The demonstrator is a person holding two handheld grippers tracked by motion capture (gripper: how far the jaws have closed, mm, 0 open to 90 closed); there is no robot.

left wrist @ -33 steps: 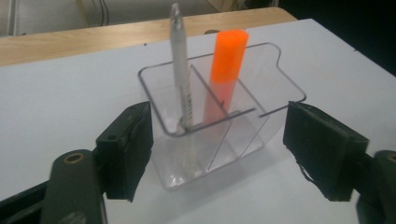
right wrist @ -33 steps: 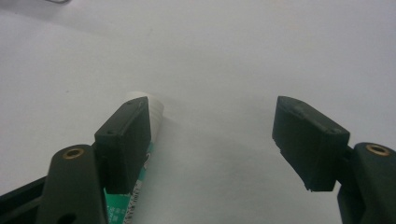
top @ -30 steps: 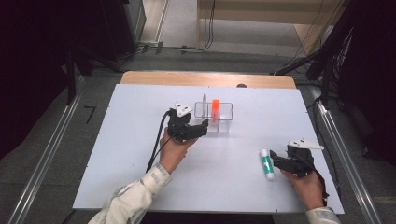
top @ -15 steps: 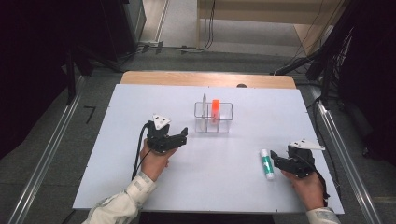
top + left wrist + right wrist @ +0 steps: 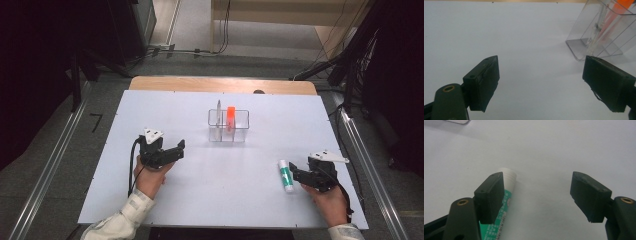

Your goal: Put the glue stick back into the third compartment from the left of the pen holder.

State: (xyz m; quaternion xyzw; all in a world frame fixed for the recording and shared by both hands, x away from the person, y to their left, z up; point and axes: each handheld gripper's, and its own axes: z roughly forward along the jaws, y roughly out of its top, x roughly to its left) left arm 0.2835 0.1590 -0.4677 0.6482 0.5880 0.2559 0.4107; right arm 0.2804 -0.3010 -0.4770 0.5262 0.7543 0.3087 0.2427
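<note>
A small green-and-white tube (image 5: 285, 175) with a ribbed white cap lies flat on the white surface (image 5: 225, 200) at the near right, its cap pointing to the far side. The right claw (image 5: 295, 176) sits just right of it with jaws spread wide. In the right gripper view the tube (image 5: 504, 210) lies partly behind one jaw, not between the two, and nothing is pinched. The left claw (image 5: 178, 148) hovers at the near left, well apart from the tube, jaws also spread and empty. A clear plastic organiser (image 5: 228, 125) stands at the middle far side, holding an orange marker (image 5: 230, 116) and a slim pen (image 5: 218, 111) upright in its compartments.

The tube looks light and probably has a soft, squeezable body with a smooth printed skin, so a hard pinch on the middle could dent it or press its contents toward the cap. The cap end is likely the stiffest part, and its ribs should give grip. A hold across the body just below the cap seems safest, with the claw first shifted left to straddle it.
</note>
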